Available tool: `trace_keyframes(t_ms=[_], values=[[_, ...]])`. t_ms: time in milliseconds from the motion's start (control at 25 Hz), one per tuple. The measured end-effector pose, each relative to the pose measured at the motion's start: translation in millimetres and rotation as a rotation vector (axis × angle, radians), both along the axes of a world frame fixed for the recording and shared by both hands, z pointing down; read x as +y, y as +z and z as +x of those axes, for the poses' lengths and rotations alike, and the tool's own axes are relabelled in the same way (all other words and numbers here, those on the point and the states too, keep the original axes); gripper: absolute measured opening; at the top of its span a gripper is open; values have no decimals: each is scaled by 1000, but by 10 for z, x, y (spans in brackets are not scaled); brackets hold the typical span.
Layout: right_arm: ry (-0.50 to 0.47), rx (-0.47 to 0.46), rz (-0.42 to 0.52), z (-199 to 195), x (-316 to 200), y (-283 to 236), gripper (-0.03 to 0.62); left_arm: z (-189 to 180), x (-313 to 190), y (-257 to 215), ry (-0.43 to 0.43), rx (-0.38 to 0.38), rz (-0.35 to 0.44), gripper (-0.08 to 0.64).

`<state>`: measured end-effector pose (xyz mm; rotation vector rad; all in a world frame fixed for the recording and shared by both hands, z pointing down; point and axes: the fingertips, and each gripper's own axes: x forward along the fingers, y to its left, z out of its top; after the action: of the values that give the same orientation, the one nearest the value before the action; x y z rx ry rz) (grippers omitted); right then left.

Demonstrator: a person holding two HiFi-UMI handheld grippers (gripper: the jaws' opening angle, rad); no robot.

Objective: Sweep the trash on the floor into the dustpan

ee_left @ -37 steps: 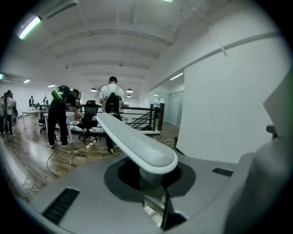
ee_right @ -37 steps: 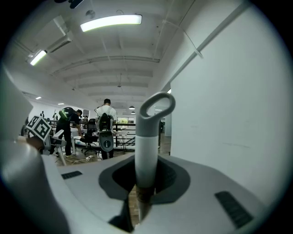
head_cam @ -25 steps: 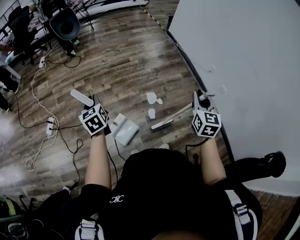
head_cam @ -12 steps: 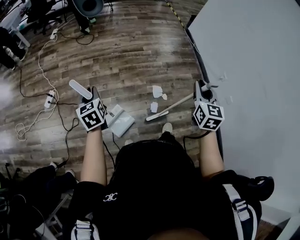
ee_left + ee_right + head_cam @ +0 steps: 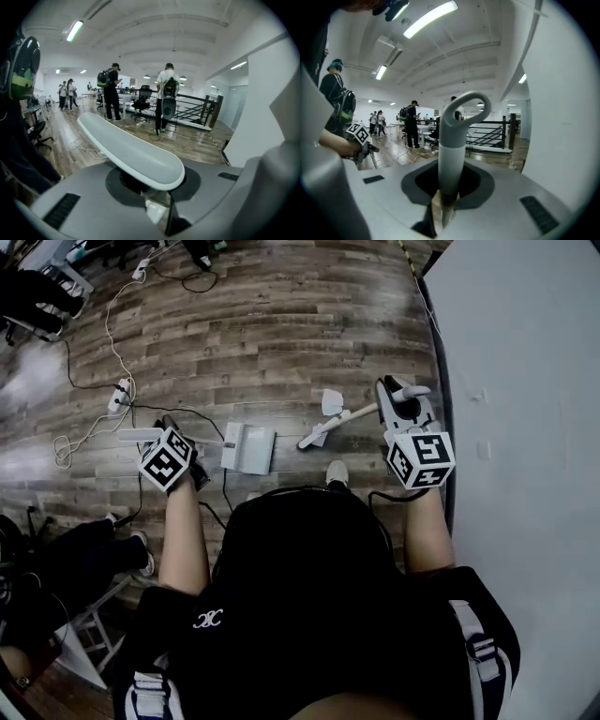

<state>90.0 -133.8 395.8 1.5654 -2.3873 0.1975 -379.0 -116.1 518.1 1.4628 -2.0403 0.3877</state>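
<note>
"Two grippers to enter, nearest first. Item one?"

"Left gripper [image 5: 164, 439], marker cube [image 5: 169, 462] on top. Fingers closed on the flat grey dustpan handle [image 5: 131, 147]."

"Item two?"

"Right gripper [image 5: 394, 401], fingers clamped on the broom handle [image 5: 452, 140] — upright in its own view, with a grey loop at the tip."

"Floor stock?"

"One shoe [image 5: 337, 472], nearest the camera. Dustpan [image 5: 248, 448], pale, low between the two grippers. Whether it touches the wooden floor [image 5: 281, 324] I cannot tell. Broom head [image 5: 314, 437] sits just beside the pan's right edge, its stick [image 5: 352, 413] slanting up to the right gripper."

"Trash?"

"One white paper scrap [image 5: 332, 401], on the floor just past the broom head and beside the stick — outside the pan."

"Further out?"

"Power strip [image 5: 119, 395] with a coiled white cable [image 5: 67, 444] at the far left. White wall [image 5: 525, 381] along the right. Several people [image 5: 112, 91] stand across the room, seen in the left gripper view."
</note>
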Motion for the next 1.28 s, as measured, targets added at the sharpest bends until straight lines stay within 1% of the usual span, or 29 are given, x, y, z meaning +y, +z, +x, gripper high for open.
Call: trace_keyframes(t_ms=[80,160,240,360,480,600,640,720,880,960,1160,1280], values=[[-58,6,3,190,-122,63,64,156,72,192,-77,30,-45,66],[-57,5,3,453,-290,143,64,290,157,375,-172,65,-80,71],[-58,-2,-10,693,-451,253,64,421,249,520,-245,87,-105,71],[-98,23,-19,937,-692,389,63,609,313,670,-313,109,-118,71],[-79,46,-24,1186,-945,458,64,735,408,833,-408,147,-123,71],[5,38,-25,1474,-1147,505,64,829,565,957,-511,173,-126,71],[46,33,-28,1578,-1204,523,64,861,612,982,-534,178,-124,71],[131,23,-39,1787,-1290,575,64,939,693,1026,-554,183,-123,71],[279,-5,-43,2184,-1358,660,64,1138,759,1124,-533,187,-121,71],[368,-28,-37,2375,-1413,670,64,1177,752,1147,-521,184,-117,71],[580,-127,-61,2903,-1551,774,66,1281,717,1260,-532,181,-108,71],[659,-195,-38,3141,-1585,743,66,1348,624,1284,-500,155,-105,72]])
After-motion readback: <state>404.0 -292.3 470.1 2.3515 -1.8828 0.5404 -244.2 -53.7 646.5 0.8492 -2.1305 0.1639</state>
